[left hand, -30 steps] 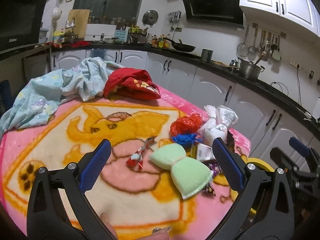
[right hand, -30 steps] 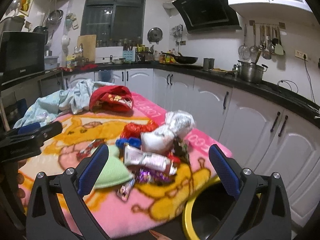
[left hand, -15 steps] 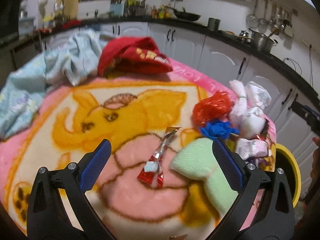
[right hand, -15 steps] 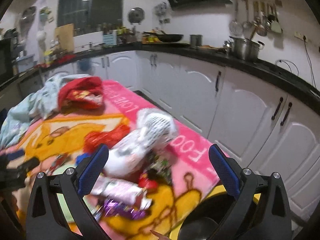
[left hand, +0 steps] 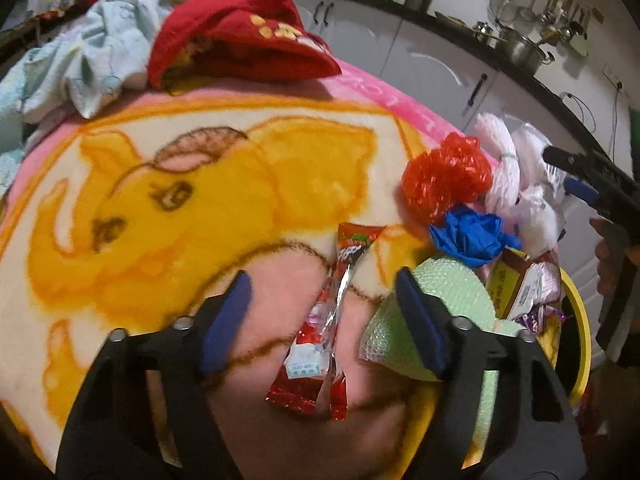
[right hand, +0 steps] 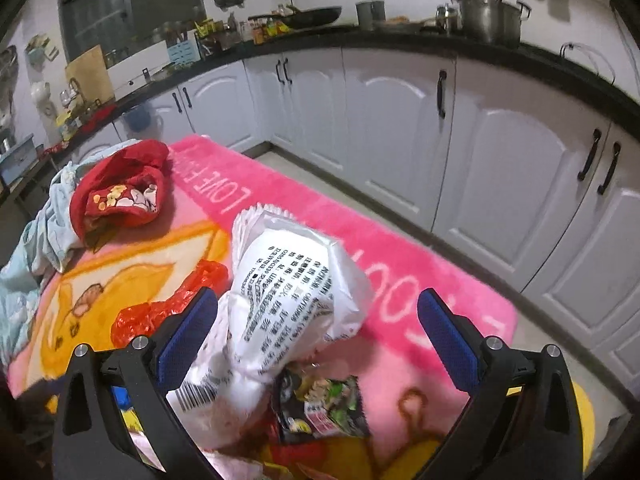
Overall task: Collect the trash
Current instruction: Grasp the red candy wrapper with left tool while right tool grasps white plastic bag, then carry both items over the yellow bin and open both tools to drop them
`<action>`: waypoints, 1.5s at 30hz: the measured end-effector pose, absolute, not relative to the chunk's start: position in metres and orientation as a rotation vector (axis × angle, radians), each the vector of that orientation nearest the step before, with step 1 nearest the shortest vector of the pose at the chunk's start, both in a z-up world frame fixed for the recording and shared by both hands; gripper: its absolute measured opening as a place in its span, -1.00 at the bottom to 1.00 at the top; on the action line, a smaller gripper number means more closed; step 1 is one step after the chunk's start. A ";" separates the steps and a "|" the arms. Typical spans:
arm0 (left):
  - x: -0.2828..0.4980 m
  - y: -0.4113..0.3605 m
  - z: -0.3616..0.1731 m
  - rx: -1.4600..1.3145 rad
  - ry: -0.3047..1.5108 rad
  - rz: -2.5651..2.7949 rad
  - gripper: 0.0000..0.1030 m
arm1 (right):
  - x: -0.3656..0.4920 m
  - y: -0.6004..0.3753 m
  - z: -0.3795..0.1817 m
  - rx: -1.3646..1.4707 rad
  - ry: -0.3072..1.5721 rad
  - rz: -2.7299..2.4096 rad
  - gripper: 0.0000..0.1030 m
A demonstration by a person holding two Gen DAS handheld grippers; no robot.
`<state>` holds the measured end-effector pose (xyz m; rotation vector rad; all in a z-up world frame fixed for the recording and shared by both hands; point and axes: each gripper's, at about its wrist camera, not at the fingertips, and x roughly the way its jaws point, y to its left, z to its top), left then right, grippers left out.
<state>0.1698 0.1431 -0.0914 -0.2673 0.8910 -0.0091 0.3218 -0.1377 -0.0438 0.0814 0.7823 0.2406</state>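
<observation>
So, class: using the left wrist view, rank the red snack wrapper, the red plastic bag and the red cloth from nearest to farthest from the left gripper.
1. Red snack wrapper: lying between the left gripper's fingers.
2. Red plastic bag: farther out, to the right.
3. Red cloth: at the blanket's far end.

I am working in a home kitchen. White cabinet doors (right hand: 400,120) with dark handles run beneath a black countertop (right hand: 500,54). On it I see a wok (right hand: 316,16), a steel pot (right hand: 490,20) and sauce bottles (right hand: 270,32). Ladles and strainers (left hand: 548,4) hang on the wall, and a cartoon blanket (left hand: 192,200) covers the table.
</observation>
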 end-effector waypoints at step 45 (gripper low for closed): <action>0.148 -0.013 0.020 -0.117 0.619 -0.285 -0.89 | 0.179 -0.258 0.036 0.074 0.579 0.335 -0.18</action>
